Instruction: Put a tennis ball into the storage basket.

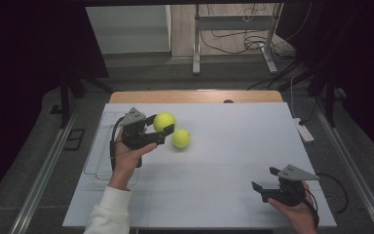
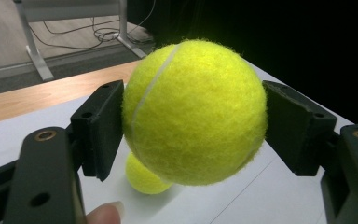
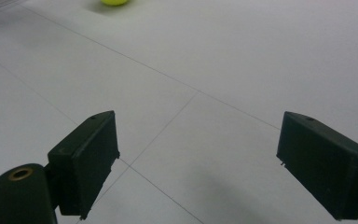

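A yellow tennis ball [image 1: 164, 121] [image 2: 196, 112] hangs above the white table, clamped between both black pads of my left gripper [image 1: 161, 127] [image 2: 193, 133], which is shut on it. A second tennis ball [image 1: 181, 138] [image 2: 145, 177] [image 3: 114, 2] lies on the table just right of and below the held one. Near the table's front right corner my right gripper [image 1: 264, 179] [image 3: 198, 163] stands open over the bare surface, nothing between its jaws.
A clear plastic tray [image 1: 96, 161] lies at the left side of the white table [image 1: 224, 161], under my left forearm. A wooden strip [image 1: 195, 96] runs along the far edge. A white power strip [image 1: 304, 130] sits off the right edge.
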